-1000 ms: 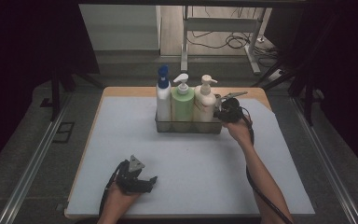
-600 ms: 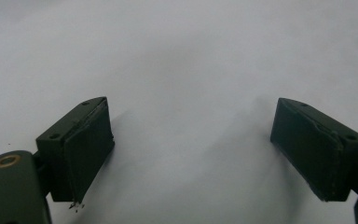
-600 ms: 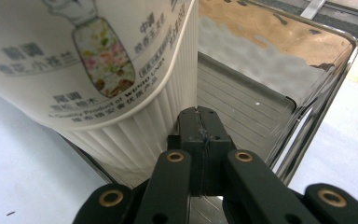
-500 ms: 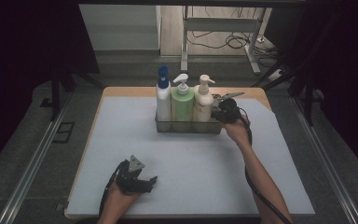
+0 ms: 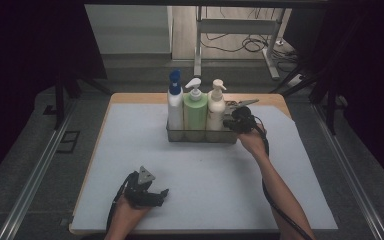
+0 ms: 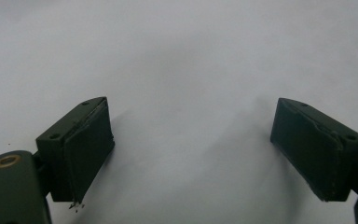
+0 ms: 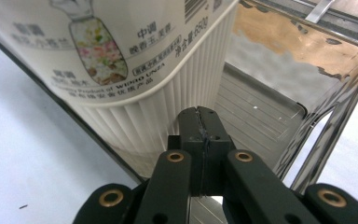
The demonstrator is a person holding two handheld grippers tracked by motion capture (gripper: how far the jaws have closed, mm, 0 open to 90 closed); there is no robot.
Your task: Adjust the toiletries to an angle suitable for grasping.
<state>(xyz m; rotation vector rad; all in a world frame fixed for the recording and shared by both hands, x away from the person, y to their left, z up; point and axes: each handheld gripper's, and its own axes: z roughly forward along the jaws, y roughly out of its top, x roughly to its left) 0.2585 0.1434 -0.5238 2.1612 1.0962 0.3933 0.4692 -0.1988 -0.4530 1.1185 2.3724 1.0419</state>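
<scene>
Left tongs [image 5: 163, 193]: nearest, at the front edge of the surface, held in the person's left hand [image 5: 127, 214]; the jaws stand spread wide with nothing between them, and the left gripper view has bare white sheet beneath them.
Surface [image 5: 130, 150]: a white sheet over a wooden top, bare across the middle stretch between the two hands.
Right forearm [image 5: 280, 192]: comes in from the lower right and reaches forward to the tray's right end.
Right tongs [image 7: 202, 122]: pressed together, pads flat against each other with nothing pinched; the tips poke over the rim into the tray, just beside the base of the cream bottle.
Tray [image 5: 200, 136]: a clear-walled tray at the far middle of the surface, holding three pump bottles in a row; its right end is free floor.
Cream bottle [image 5: 216, 107]: rightmost in the tray, upright, ribbed at the base in the right gripper view.
Green bottle [image 5: 195, 111]: middle, upright, touching its neighbours.
White bottle with blue cap [image 5: 175, 102]: leftmost, upright.
</scene>
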